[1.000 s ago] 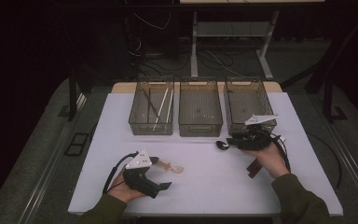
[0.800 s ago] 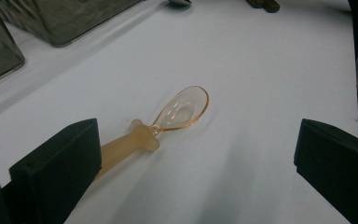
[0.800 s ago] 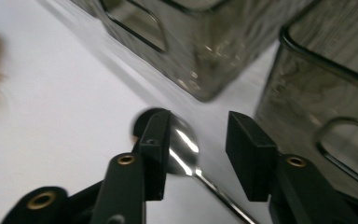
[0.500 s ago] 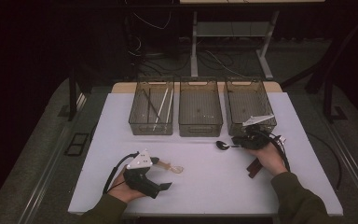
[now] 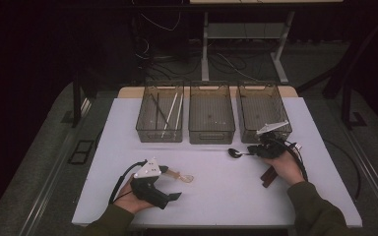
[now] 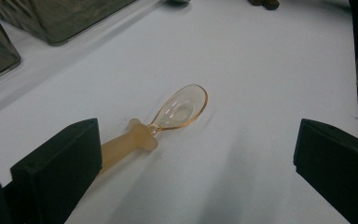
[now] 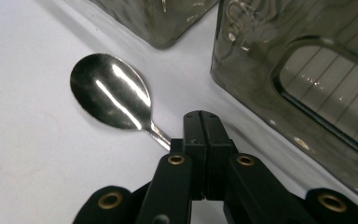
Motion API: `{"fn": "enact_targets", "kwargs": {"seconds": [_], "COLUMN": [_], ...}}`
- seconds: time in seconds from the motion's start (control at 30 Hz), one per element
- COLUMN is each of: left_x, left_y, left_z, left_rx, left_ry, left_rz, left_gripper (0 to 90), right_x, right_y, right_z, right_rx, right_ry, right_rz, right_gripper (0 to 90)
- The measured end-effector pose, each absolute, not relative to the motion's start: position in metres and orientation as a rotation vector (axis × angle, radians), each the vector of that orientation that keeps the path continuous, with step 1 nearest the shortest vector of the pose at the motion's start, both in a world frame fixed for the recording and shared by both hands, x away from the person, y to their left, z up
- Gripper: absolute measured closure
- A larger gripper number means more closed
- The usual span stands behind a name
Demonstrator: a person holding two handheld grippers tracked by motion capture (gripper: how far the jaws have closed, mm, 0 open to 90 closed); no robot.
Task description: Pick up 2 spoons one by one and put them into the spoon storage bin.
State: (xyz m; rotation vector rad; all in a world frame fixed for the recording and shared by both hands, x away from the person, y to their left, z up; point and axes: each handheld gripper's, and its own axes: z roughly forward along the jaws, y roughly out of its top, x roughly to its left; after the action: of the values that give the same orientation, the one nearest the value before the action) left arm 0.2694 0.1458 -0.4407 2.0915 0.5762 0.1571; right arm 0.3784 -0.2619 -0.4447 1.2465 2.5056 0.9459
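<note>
Jaws clamping metal spoon (image 7: 109, 95) handle, right gripper (image 7: 200, 122); pickup step; next, lifting toward bin (image 5: 263, 112). Left gripper (image 6: 196, 154) gaping around plastic spoon (image 6: 168, 119).

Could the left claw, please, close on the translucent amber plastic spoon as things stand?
Probably yes: the translucent amber plastic spoon lies on the white table between the left claw's open jaws, unobstructed.

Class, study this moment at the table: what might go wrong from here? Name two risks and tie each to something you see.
The right gripper, whose jaws have just closed, pinches the metal spoon by its thin handle; the bowl may swing or slip.

The right-hand bin stands close, so a lift might knock it.
</note>
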Motion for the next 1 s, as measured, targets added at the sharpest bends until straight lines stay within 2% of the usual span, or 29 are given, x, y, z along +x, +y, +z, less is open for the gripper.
{"fn": "enact_targets", "kwargs": {"seconds": [0.4,0.63,0.77,1.0], "left_x": [0.269,0.269,0.270,0.269], "left_y": [0.146,0.145,0.145,0.145], "left_z": [-0.441,-0.441,-0.441,-0.441], "left_rx": [2.092,2.093,2.095,2.095], "left_ry": [0.574,0.574,0.575,0.575], "left_rz": [0.159,0.156,0.157,0.156], "left_gripper": [0.0,0.0,0.0,0.0], "right_x": [0.374,0.376,0.376,0.374], "right_y": [-0.265,-0.298,-0.303,-0.280], "right_z": [-0.440,-0.434,-0.434,-0.434], "right_rx": [1.229,1.331,1.357,1.257], "right_ry": [2.526,2.431,2.434,2.509], "right_rz": [0.866,0.866,0.918,1.131], "right_gripper": [90.0,90.0,90.0,66.2]}}
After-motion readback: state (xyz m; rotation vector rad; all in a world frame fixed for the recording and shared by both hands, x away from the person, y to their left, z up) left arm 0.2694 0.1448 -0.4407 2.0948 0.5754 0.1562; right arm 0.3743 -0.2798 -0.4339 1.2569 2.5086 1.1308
